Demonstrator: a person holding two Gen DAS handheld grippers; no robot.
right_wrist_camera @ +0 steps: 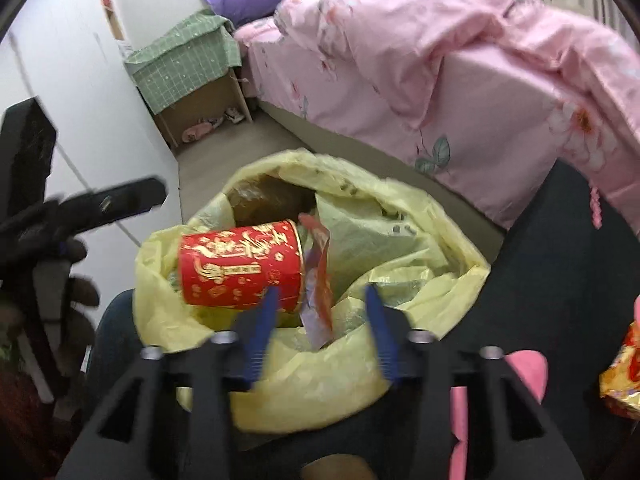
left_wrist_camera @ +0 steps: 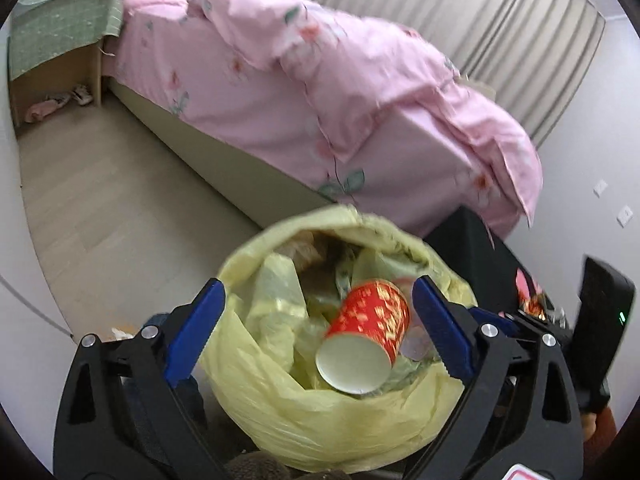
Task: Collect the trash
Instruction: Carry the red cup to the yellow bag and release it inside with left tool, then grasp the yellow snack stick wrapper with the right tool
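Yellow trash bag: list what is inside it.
Inside the yellow trash bag: a red paper cup on its side, a red wrapper, crumpled plastic, something brown at the back. Anything underneath is covered.

Both wrist views look steeply down, close, sharing the yellow-lined bin.

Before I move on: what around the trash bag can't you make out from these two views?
- Bottom of the trash bag: both views, covered by crumpled plastic and the red cup.
- Red wrapper beside the cup: right view, motion-blurred, print unreadable.
- Gold and red packet: right view, cut off by the edge.
- Items under the bedside stand: too small.
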